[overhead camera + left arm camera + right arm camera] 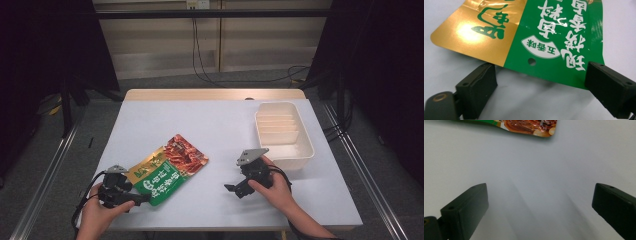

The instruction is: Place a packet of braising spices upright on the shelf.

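Observation:
A snack packet, gold and green with a red food picture, lies flat on the white table left of centre. My left gripper sits at the packet's near corner, held by a hand at the bottom left. In the left gripper view its jaws stand wide apart around the packet's green edge, and the left gripper is open with no pad pressing on the packet. My right gripper rests right of centre, open over bare table, with the packet's far corner ahead.
A white plastic tray with ribbed dividers stands at the right, just beyond the right hand. The table's front edge runs close below both hands. Cables hang beyond the far edge.

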Motion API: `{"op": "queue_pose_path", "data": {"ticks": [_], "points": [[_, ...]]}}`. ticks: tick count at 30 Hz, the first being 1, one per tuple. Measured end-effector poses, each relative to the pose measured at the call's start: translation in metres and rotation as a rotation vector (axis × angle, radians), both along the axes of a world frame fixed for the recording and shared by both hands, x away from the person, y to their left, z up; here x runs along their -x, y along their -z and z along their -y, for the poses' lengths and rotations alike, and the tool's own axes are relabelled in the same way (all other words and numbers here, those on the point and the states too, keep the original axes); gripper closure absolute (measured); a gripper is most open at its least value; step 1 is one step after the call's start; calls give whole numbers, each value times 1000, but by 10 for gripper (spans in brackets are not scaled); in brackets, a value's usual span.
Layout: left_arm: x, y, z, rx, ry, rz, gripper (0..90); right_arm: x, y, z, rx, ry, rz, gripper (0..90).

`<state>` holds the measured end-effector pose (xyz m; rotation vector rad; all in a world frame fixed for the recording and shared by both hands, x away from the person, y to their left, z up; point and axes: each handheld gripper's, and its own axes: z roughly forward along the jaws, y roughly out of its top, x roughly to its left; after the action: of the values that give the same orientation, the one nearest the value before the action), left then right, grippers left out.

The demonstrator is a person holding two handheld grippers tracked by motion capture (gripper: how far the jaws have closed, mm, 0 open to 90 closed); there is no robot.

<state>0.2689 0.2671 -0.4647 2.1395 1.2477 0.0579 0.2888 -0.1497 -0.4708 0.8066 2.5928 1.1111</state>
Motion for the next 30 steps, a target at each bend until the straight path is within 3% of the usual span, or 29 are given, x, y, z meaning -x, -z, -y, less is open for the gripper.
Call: {"op": "queue_pose_path", "data": {"ticks": [5,7,13,18,19,23,24,26,27,30], "points": [[0,-1,0,0,1,-1,150,0,0,-1,1,3,2,4],[0,-1,-1,21,-15,-13,157,1,0,-1,7,8,12,4],[-1,1,4,6,-9,25,182,0,0,0,8,6,15,5],[-1,2,5,18,-8,42,297,0,-1,-1,-2,3,12,5],[-1,2,6,48,-26,36,370,0,-1,-1,-1,2,13,6],[-3,3,8,45,-13,51,479,0,-1,-1,2,5,11,6],[-4,4,9,62,-13,48,479,0,-1,-1,2,5,11,6],[-6,4,10,74,-9,45,588,0,-1,-2,7,6,13,6],[-7,5,13,117,-7,39,630,0,-1,-2,9,2,15,6],[-9,7,16,108,-2,33,684,0,0,-2,5,-2,12,6]]}}
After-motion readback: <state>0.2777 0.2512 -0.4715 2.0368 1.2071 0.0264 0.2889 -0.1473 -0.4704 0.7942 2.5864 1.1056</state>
